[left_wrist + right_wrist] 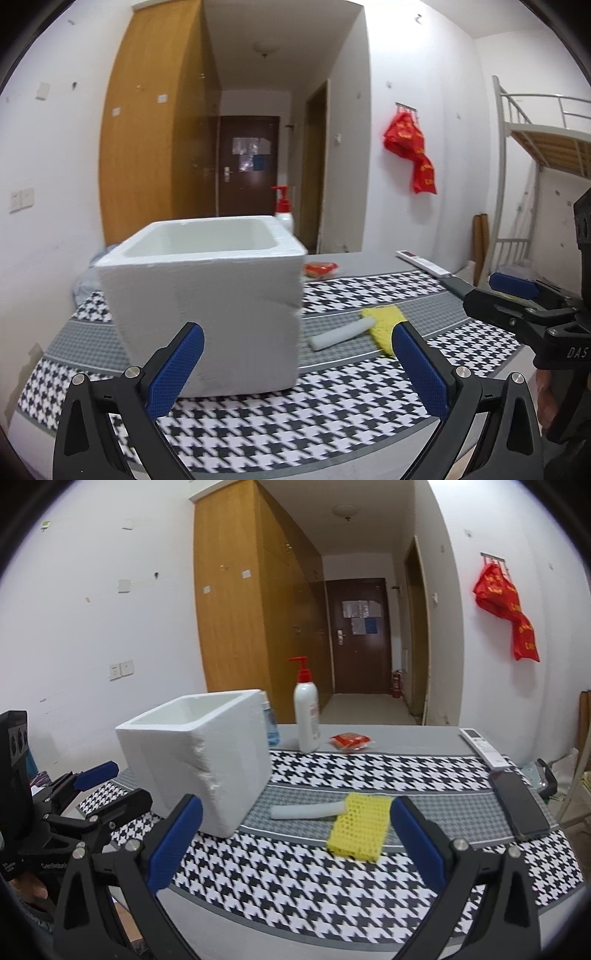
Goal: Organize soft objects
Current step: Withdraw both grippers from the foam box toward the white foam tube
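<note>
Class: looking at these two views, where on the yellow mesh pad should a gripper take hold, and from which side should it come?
Probably the near edge of the mesh pad, from the front and slightly above with the right gripper, whose open jaws already frame it. It lies flat, and its far left corner overlaps the foam tube, so the near edge is free.

White-walled room, corridor behind.
Tall wooden wardrobe (236,602) on left, dark brown door (356,635) at corridor end, white metal bunk bed frame (535,147) right, round ceiling light (347,511).

The left gripper (295,365) hangs with jaws wide apart before a white foam box (207,306) on the houndstooth table (295,424). Beside the box lie a white foam tube (340,334) and yellow mesh sleeve (384,325), touching, toward the table's right edge.
</note>
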### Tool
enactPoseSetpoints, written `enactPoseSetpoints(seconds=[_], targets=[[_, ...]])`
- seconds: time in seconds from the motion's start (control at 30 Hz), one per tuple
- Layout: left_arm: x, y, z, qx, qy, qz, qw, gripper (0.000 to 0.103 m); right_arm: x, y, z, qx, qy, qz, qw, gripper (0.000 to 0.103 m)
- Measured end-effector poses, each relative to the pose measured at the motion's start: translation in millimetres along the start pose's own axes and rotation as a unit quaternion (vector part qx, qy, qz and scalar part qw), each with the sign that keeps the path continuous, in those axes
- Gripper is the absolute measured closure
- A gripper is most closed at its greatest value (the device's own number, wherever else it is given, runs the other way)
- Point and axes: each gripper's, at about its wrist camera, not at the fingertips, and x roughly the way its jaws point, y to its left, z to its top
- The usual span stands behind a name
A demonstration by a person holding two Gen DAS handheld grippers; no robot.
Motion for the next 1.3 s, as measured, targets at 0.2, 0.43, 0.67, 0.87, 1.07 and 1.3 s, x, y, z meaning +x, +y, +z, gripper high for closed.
enactPoseSetpoints(seconds=[0.2,0.43,0.67,0.87,1.07,1.3], targets=[[10.2,-18.0,0.1,0.016,0.008,-0.026,0.9995,0.001,-5.7,-17.4,-5.3,0.015,0.001,-0.021,1.000,0.000],[20.6,-35.1,-0.2,0.029,0.015,-0.049,0.9983,0.001,-9.0,-32.2,-10.3,0.026,0.004,-0.035,0.999,0.000],[37.7,-55.5,-2.5,0.049,0.036,-0.066,0.9959,0.001,-6.8,-47.7,-15.6,0.042,0.012,-0.026,0.999,0.000],[51.2,-63.3,-5.5,0.056,0.054,-0.072,0.9943,0.001,-0.5,-60.4,-17.8,0.049,0.024,-0.034,0.998,0.000],[62.6,-69.0,-7.5,0.059,0.069,-0.077,0.9929,0.001,6.7,-71.0,-18.8,0.054,0.033,-0.039,0.997,0.000],[82.6,-73.9,-5.0,0.064,0.086,-0.062,0.9924,0.001,13.8,-82.6,-20.8,0.059,0.042,-0.043,0.996,0.000]])
